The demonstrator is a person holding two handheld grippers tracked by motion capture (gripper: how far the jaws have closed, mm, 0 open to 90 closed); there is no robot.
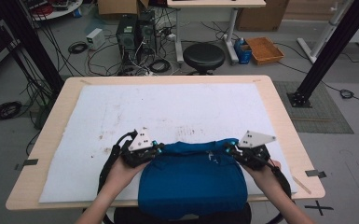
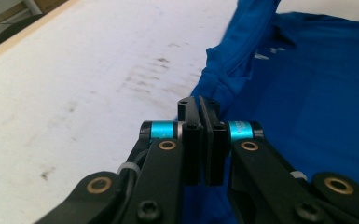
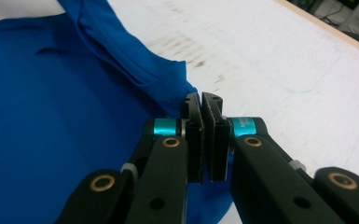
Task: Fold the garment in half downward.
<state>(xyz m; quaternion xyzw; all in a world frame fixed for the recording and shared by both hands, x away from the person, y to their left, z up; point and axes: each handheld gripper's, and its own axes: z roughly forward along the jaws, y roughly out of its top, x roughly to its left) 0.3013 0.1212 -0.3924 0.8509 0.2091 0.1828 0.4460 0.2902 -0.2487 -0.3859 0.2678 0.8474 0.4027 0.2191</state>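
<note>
Gripping blue cloth [image 1: 191, 179], left gripper [image 1: 158, 148] and right gripper [image 1: 230, 150] pinch its corners.

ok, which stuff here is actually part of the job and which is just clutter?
In the job:
- blue garment, far corners pinched
- left gripper, shut on it
- right gripper, shut on it
- white mat under it

Lying about:
- black stool
- orange tray
- computer towers, floor cables

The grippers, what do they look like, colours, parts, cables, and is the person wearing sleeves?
Both the left gripper and the right gripper are black, with flat black fingers, teal collars, brass-coloured pivot rings and a white zip tie. Each carries a light grey three-cornered plate with dark dots, and a black cable. The forearms are bare; no sleeves show.
</note>
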